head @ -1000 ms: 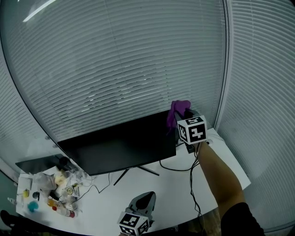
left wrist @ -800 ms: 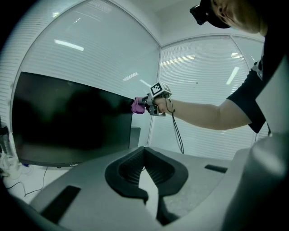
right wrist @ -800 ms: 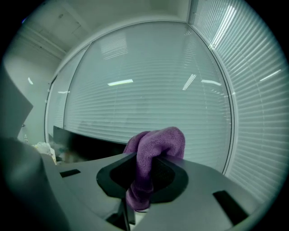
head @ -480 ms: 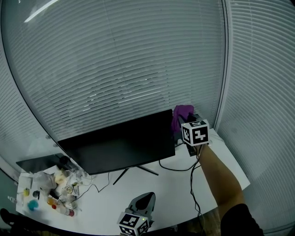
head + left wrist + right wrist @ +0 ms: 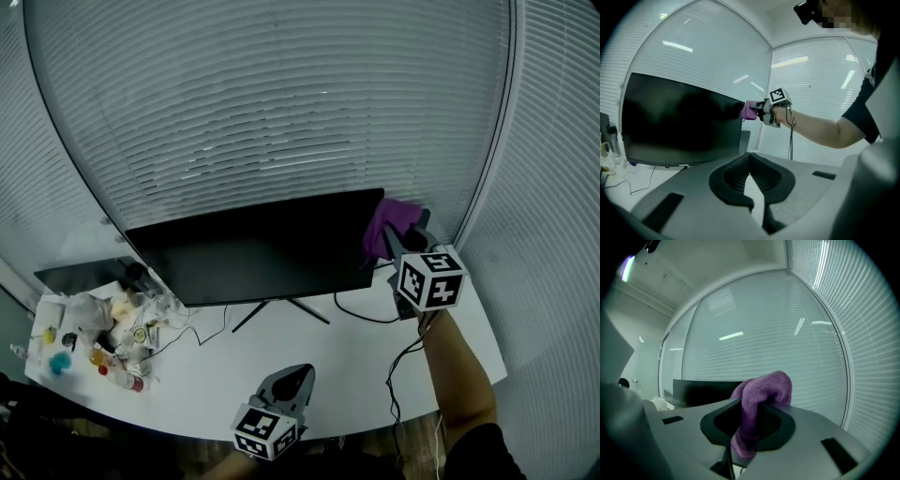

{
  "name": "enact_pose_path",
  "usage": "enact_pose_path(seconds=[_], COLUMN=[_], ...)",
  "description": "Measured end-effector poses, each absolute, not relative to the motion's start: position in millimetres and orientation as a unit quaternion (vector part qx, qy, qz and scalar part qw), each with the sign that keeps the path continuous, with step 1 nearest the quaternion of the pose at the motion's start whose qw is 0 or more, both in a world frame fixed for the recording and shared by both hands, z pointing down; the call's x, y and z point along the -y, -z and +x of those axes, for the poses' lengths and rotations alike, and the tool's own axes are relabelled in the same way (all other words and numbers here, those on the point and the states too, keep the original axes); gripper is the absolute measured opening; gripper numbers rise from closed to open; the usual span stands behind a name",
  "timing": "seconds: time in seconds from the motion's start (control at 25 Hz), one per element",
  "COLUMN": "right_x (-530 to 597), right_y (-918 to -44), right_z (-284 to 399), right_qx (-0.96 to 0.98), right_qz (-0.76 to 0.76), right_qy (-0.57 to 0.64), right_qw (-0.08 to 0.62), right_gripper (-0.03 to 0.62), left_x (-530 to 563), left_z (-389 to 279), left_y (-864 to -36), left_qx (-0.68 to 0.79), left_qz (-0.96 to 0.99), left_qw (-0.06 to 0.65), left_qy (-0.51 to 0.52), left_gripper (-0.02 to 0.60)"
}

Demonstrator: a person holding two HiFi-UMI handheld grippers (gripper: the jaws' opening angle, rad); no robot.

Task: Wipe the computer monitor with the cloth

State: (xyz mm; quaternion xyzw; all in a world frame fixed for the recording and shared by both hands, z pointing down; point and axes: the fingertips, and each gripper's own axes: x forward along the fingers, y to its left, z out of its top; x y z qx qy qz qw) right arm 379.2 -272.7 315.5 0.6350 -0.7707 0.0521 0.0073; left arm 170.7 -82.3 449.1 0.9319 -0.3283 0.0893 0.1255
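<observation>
The black monitor [image 5: 262,248] stands on the white table [image 5: 356,375], its screen dark. My right gripper [image 5: 405,236] is shut on a purple cloth [image 5: 386,225] and holds it level with the monitor's upper right corner, just off the right edge. In the left gripper view the cloth [image 5: 749,110] sits against that edge of the monitor [image 5: 679,122]. In the right gripper view the cloth [image 5: 759,399] bulges up out of the jaws, with the monitor [image 5: 703,389] to the left behind it. My left gripper [image 5: 298,377] hangs low over the table's front edge, shut and empty.
A heap of small bottles and wrappers [image 5: 108,337] crowds the table's left end, beside a dark flat slab [image 5: 80,275]. Cables [image 5: 361,317] trail from the monitor's stand [image 5: 281,309] across the table. Window blinds [image 5: 281,112] close in behind and to the right.
My right gripper carried the cloth rightward from the monitor's upper right corner to just past its edge. The head view has shifted. The left gripper stayed put.
</observation>
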Motion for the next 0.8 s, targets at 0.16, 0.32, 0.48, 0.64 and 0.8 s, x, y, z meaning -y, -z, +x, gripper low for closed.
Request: enact_pose_path(seconds=[0.16,0.32,0.48,0.64,0.8], right_x=[248.7,214.6,181.8,144.1,107.5], right_y=[-330.7,-339.7,-357.1,-393.4,-425.1], right_z=[337.2,285.8,228.5,162.8,103.6], right_qx=[0.792,0.81,0.816,0.823,0.823], right_qz=[0.607,0.583,0.57,0.552,0.546], right_qy=[-0.059,-0.061,-0.093,-0.124,-0.157], right_qw=[-0.02,-0.031,-0.038,-0.041,-0.024], right_gripper=[0.08,0.08,0.08,0.08,0.08], left_x=[83.2,81.7,76.6,65.0,51.0], left_z=[142.4,107.0,62.4,14.7,-28.2], left_y=[-455.9,-451.7,-446.9,-459.9,-470.4], left_qx=[0.349,0.362,0.368,0.371,0.366], left_qz=[0.924,0.918,0.914,0.911,0.91], left_qw=[0.134,0.141,0.153,0.161,0.174], left_qy=[-0.086,-0.082,-0.083,-0.085,-0.085], left_gripper=[0.005,0.005,0.005,0.005,0.005])
